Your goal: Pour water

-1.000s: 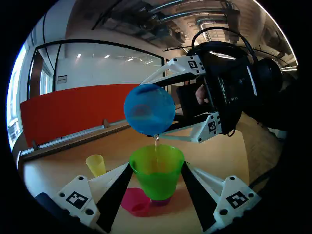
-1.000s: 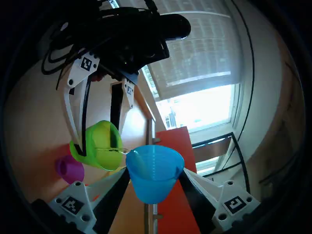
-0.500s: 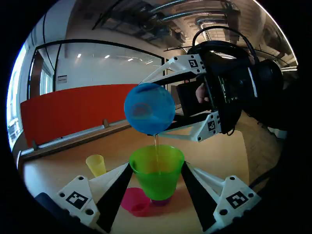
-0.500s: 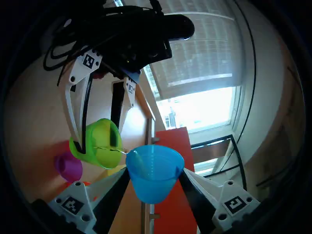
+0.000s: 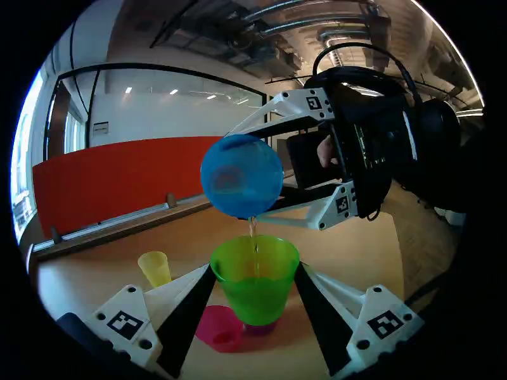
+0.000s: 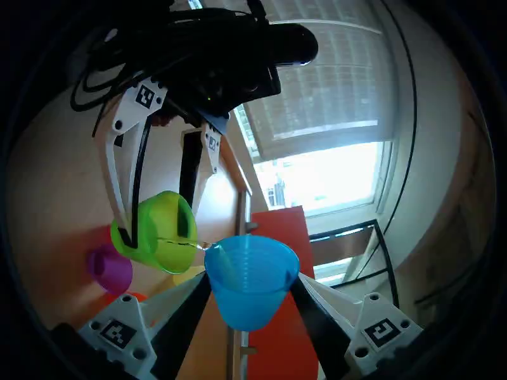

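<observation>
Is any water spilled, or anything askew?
Nothing stands out. The tilted blue plastic cup in the right gripper pours a thin stream into the upright green plastic cup in the left gripper; no spill visible.

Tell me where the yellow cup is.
In the left gripper view, the yellow cup stands on the table, left of the green cup and beyond the pink cup.

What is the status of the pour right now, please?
Left gripper shut on green cup, upright. Right gripper shut on blue cup, tipped above it; thin stream falling in. Pink cup, yellow cup on table, not obstructing.
</observation>
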### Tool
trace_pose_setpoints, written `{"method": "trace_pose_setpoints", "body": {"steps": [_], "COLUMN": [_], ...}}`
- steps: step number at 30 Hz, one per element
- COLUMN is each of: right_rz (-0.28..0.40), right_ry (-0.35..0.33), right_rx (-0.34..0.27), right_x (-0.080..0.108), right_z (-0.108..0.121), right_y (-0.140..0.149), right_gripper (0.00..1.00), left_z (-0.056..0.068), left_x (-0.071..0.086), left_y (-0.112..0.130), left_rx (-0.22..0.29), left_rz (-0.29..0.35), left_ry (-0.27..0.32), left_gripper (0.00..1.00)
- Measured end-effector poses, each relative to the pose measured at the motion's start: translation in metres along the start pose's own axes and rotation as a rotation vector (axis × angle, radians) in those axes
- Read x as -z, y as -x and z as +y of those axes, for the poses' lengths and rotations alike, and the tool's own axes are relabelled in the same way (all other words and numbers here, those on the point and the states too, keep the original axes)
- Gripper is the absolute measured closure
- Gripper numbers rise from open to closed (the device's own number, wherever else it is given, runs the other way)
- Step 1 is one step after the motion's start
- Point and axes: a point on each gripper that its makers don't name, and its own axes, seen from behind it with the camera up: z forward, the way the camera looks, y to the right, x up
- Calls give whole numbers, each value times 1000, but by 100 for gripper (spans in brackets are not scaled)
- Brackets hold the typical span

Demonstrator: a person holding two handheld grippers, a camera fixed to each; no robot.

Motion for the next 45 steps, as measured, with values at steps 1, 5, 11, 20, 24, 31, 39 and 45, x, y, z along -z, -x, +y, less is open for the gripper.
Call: {"method": "trace_pose_setpoints", "body": {"steps": [1, 5, 11, 20, 24, 31, 39, 45], "right_rz": [-1, -6, -10, -7, -6, -4, -2, -2], "right_ry": [0, 0, -1, 1, 3, 7, 7, 7], "right_rx": [4, 17, 31, 55, 58, 65, 79, 99], "right_x": [0, 2, 4, 6, 6, 7, 7, 7], "right_z": [0, -1, -3, -4, -4, -3, -1, -1], "right_y": [0, -1, -4, -10, -12, -15, -16, -16], "right_gripper": [11, 11, 11, 11, 12, 11, 11, 11], "left_z": [0, 0, 0, 0, 0, -1, -2, -1], "left_x": [0, -1, -1, -1, -1, -1, -1, -1], "left_y": [0, 0, 0, -1, -1, 0, -2, -3], "left_rx": [0, 0, -2, -3, -4, -4, -3, -5], "left_rz": [0, 0, 0, 0, -1, -2, 0, 1], "left_ry": [0, 1, 0, 0, 1, 1, -2, -1], "left_gripper": [13, 13, 13, 13, 13, 13, 13, 13]}}
